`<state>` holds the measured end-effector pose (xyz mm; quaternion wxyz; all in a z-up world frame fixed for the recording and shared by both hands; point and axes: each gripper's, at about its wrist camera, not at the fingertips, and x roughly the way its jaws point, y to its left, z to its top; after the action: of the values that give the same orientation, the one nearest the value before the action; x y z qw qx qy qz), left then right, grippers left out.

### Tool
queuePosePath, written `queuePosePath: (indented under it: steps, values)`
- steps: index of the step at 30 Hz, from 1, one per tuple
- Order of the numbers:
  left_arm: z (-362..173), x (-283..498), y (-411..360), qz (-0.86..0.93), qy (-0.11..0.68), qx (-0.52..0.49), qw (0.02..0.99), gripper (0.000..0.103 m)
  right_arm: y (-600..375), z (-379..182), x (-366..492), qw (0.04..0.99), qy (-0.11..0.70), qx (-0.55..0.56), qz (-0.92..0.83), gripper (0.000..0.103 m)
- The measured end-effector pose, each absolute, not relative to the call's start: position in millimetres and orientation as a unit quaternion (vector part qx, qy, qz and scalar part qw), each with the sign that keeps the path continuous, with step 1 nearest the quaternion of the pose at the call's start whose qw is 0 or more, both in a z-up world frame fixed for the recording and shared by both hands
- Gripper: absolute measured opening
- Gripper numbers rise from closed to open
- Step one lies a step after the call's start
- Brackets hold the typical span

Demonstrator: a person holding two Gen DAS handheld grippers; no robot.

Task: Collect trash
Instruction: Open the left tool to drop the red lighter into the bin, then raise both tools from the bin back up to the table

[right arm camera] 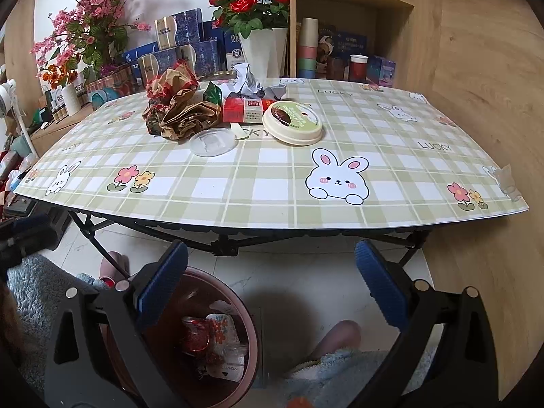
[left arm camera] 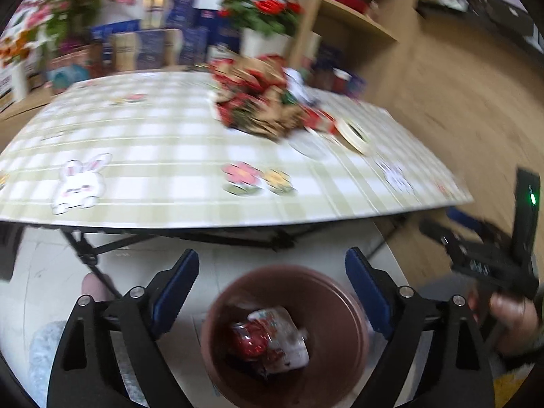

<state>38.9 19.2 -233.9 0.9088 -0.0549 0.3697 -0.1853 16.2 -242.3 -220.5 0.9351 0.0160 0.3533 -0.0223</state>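
Blue-padded black left gripper (left arm camera: 272, 292) hangs with its jaws spread wide and nothing between them, directly above a round reddish-brown plastic bin (left arm camera: 284, 336) on the pale tiled floor (left arm camera: 44, 272); inside the bin lies a crumpled red-and-white wrapper (left arm camera: 272, 340), its long axis running from upper right to lower left in the left wrist view, though blur hides finer detail; the blue-padded black right gripper (right arm camera: 272, 287) also stands with jaws apart and empty, the bin below its left finger and bare floor between the pads. Remaining trash sits in a cluster toward the far middle of the green-checked rabbit-print tablecloth (right arm camera: 374, 183): a crumpled brown and red paper bag (right arm camera: 178, 105); a red rectangular carton (right arm camera: 248, 110) lying flat with its long axis across the table; a round cream lid with a green label (right arm camera: 292, 125) just right of it; a clear plastic round lid (right arm camera: 212, 142) in front of the bag; crumpled white paper (right arm camera: 248, 80) behind. The cloth's near half is bare up to its edge; a wooden shelf unit (right arm camera: 357, 0) stands behind.
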Motion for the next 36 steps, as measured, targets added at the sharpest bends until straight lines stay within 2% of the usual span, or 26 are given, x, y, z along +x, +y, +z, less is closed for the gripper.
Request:
queuePosePath:
  steps: [8,19,24,36]
  values:
    - [-231,44,34,-0.147,0.369,-0.066,0.915,0.091,-240,-221,16,0.934,0.355,0.012,-0.021,0.097]
    - [-239,48,39,-0.132,0.384,-0.074,0.911,0.092,-238,-224,17,0.933,0.359,0.011,-0.018,0.097]
    - [-230,49,42,-0.121,0.365,-0.082,0.920,0.093,-240,-220,21,0.935,0.355,0.009,-0.017,0.097]
    - [-192,136,-3,-0.158,0.355,-0.045,0.920,0.097,-251,-198,68,0.945,0.327,0.002,0.003,0.097]
